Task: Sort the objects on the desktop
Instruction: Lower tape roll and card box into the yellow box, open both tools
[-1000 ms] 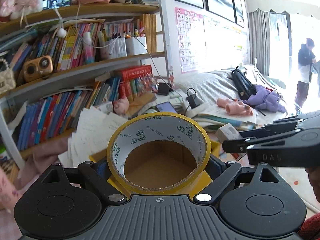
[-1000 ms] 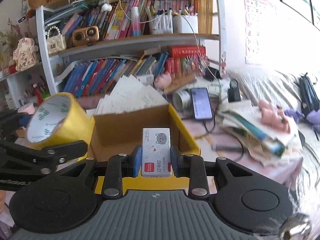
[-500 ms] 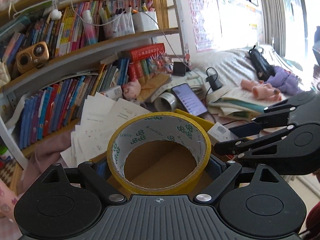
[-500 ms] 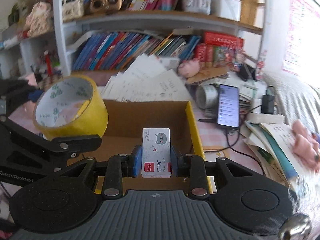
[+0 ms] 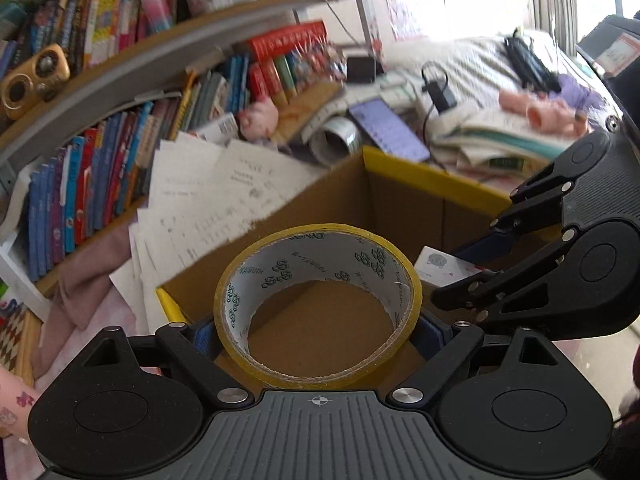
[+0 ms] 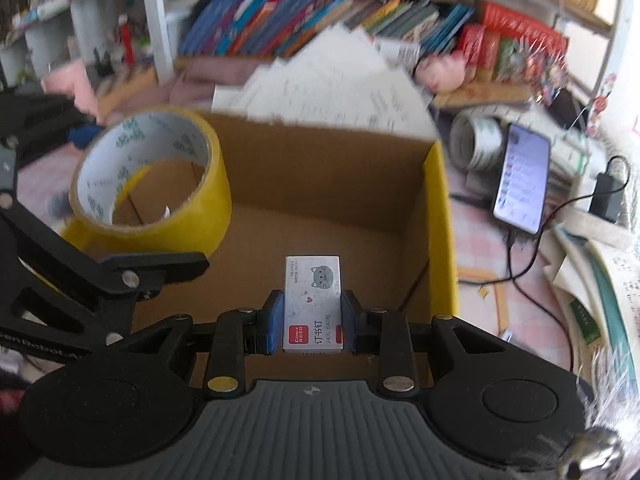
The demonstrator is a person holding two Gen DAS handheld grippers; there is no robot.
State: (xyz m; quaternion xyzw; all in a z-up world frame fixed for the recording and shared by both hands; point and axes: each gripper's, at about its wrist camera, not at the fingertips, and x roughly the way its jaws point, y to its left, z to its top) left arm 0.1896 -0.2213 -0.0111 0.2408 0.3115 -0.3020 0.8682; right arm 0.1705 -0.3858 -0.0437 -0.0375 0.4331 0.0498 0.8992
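Left gripper [image 5: 318, 320] grips the yellow tape roll [image 5: 316, 304]; right gripper [image 6: 312, 322] pinches the staple box [image 6: 313, 304]. Both hang over the cardboard box [image 6: 438, 216], apparently empty; lower well inside, staples toward three o'clock, then release.

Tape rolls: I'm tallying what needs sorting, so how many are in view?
2: a yellow tape roll held in the left gripper above the cardboard box, and a whitish roll beside the phone. Clutter may hide others.

A lit phone [image 6: 522, 178] lies face up on the desk [image 6: 476, 248], with a charger cable [image 6: 532, 252] trailing from its near end. Just left of the phone sits a grey tape roll [image 6: 476, 142]; behind it stands a bookshelf [image 6: 304, 20], a pink pig toy [image 6: 442, 72] at its foot.
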